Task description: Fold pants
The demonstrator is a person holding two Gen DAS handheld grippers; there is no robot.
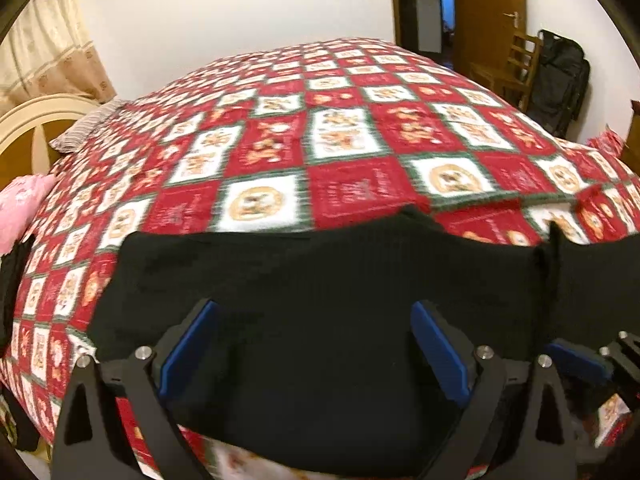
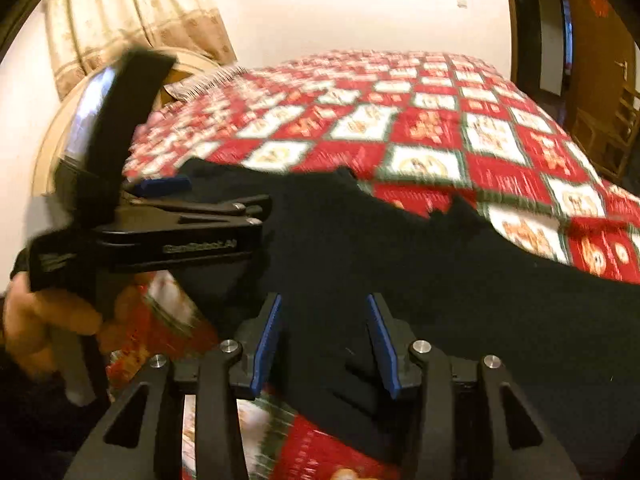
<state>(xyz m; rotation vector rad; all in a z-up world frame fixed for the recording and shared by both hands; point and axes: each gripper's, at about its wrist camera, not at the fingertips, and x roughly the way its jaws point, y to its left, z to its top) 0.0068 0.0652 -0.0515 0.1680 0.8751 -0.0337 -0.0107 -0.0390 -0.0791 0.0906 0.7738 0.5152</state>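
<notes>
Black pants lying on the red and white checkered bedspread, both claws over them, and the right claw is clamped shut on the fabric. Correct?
Not quite. The right claw is open: the right wrist view shows its blue pads apart over the black pants. The rest holds: pants on the checkered bedspread, left claw over them too.

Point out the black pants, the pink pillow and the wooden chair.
black pants (image 1: 320, 280), left wrist view, middle of the dark cloth.
pink pillow (image 1: 20, 204), left wrist view, its visible face at the bed's edge.
wooden chair (image 1: 520, 62), left wrist view, its slatted back.
</notes>
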